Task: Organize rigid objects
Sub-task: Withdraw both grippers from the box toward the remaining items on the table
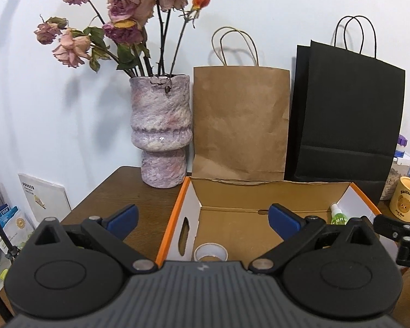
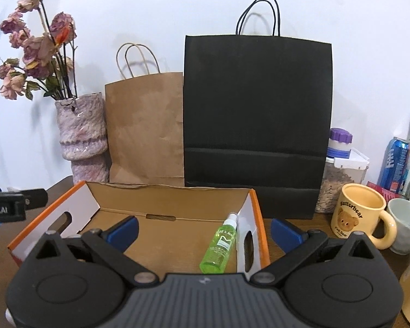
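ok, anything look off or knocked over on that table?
Mostly tidy. The green spray bottle lies tilted against the right wall inside the cardboard box, not upright. The roses in the vase are wilted. The box's back edge looks torn.

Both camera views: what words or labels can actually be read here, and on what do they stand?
"Butterbear": yellow mug, above its bear picture; the smaller print below is too small.
"obot.AI", start cut off: the left gripper's black body.
Green spray bottle label: too blurred.
Blue can lettering: unreadable.
White booklet: too small.
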Tool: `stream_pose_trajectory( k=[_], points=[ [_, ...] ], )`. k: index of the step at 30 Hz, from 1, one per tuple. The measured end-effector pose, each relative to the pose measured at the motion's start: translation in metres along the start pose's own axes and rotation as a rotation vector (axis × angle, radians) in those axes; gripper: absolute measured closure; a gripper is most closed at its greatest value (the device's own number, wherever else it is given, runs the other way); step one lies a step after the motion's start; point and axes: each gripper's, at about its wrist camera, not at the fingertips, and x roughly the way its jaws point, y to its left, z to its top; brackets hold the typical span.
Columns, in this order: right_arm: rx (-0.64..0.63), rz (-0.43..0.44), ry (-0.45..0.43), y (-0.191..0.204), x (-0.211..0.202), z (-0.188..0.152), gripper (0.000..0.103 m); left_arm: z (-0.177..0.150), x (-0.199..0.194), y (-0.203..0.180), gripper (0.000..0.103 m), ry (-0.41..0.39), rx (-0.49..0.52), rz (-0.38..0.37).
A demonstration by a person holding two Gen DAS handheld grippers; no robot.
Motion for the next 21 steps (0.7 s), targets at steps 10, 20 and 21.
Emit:
stream_pose_trajectory(
  k=[10,20,21],
  points=[
    [-0.020,0.013,-0.014,-0.006,-0.042,-0.013,0.000,-0.015,-0.028,0.008,0.000,-0.001,0.018,-0.004],
    [-0.042,0.013,0.001,-0.005,-0.076,-0.034,0.000,-0.033,-0.062,0.016,0.000,0.000,0.033,-0.029],
    [-0.043,0.014,0.003,-0.005,-0.079,-0.036,0.000,-0.034,-0.065,0.017,0.000,0.000,0.031,-0.030]
  ],
)
